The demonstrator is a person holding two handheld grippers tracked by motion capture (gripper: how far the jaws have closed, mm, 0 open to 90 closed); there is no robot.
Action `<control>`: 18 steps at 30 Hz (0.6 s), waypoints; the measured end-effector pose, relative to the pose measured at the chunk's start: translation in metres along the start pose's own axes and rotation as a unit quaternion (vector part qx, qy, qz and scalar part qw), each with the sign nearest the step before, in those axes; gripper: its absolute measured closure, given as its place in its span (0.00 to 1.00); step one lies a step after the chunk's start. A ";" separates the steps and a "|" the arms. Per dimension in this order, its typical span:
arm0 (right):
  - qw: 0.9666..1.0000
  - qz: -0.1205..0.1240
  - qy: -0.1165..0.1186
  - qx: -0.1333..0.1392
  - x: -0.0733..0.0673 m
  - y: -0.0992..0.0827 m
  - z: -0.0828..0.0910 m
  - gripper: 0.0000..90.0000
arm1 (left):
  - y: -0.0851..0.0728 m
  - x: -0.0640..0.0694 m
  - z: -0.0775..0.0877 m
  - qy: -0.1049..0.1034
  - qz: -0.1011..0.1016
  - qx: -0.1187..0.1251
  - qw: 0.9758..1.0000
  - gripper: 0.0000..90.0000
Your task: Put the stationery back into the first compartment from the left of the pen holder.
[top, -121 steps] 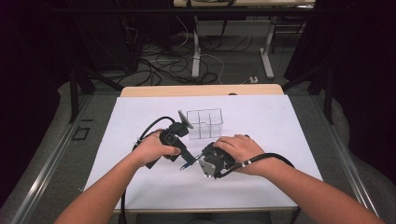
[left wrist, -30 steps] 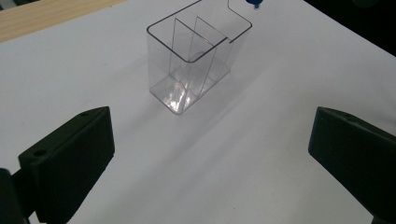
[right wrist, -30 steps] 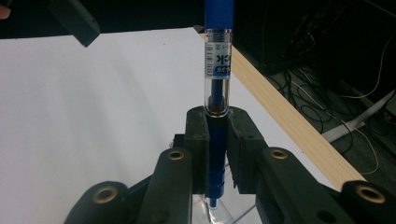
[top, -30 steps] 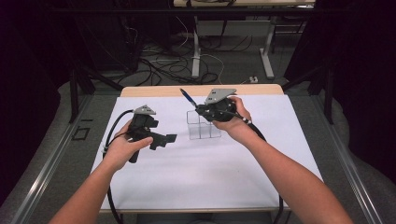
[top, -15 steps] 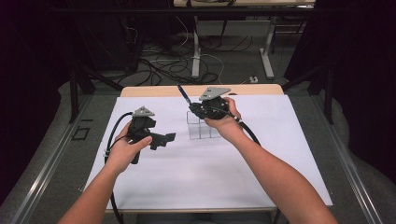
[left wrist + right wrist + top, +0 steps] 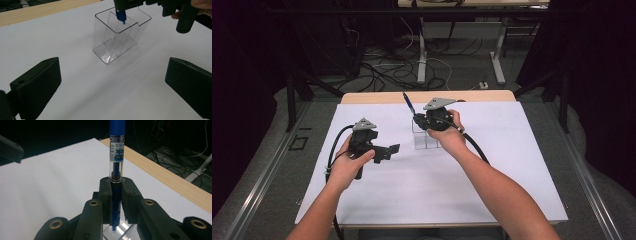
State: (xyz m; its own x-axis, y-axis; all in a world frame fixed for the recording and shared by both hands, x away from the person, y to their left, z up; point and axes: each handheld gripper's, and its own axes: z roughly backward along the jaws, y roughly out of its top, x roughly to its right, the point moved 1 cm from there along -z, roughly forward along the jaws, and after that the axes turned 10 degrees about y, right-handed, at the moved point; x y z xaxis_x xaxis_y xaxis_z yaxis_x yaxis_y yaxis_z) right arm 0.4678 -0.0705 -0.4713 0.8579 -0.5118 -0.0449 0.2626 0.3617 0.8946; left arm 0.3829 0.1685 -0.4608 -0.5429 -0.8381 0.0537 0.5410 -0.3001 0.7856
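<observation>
A blue pen (image 6: 407,104) with a clear barrel stands nearly upright, its top tilted to the left, with my right gripper (image 6: 420,120) shut on it. In the right gripper view the pen (image 6: 117,157) is pinched between the pads (image 6: 106,195). Its tip (image 6: 121,18) hangs at the rim of a clear plastic holder (image 6: 117,37) with several compartments, over a back one. That holder (image 6: 428,140) stands on the white sheet. Left of it my left gripper (image 6: 384,150) points at the holder, open with nothing between its pads (image 6: 37,85).
A white sheet (image 6: 492,170) covers most of the table, with a wooden strip (image 6: 377,96) showing at the far edge. Beyond the table lie cables (image 6: 382,65) and desk legs on the floor. Metal rails run along both sides.
My right gripper has come down and a little to the left with the pen, bringing its tip to the holder's rim. The left gripper has stayed where it was.
</observation>
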 end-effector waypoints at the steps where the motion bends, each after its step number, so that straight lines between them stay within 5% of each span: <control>1: 1.000 -0.002 -0.001 -0.003 0.001 -0.003 -0.002 0.88 | -0.001 0.000 -0.001 0.002 0.003 0.002 1.000 0.00; 9: 1.000 -0.011 0.000 -0.017 0.003 -0.012 -0.007 0.84 | -0.006 -0.004 -0.003 0.002 0.011 0.000 1.000 0.00; 18: 1.000 -0.012 -0.021 0.017 -0.003 -0.003 0.016 0.46 | -0.007 -0.008 0.001 0.005 0.013 0.002 1.000 0.00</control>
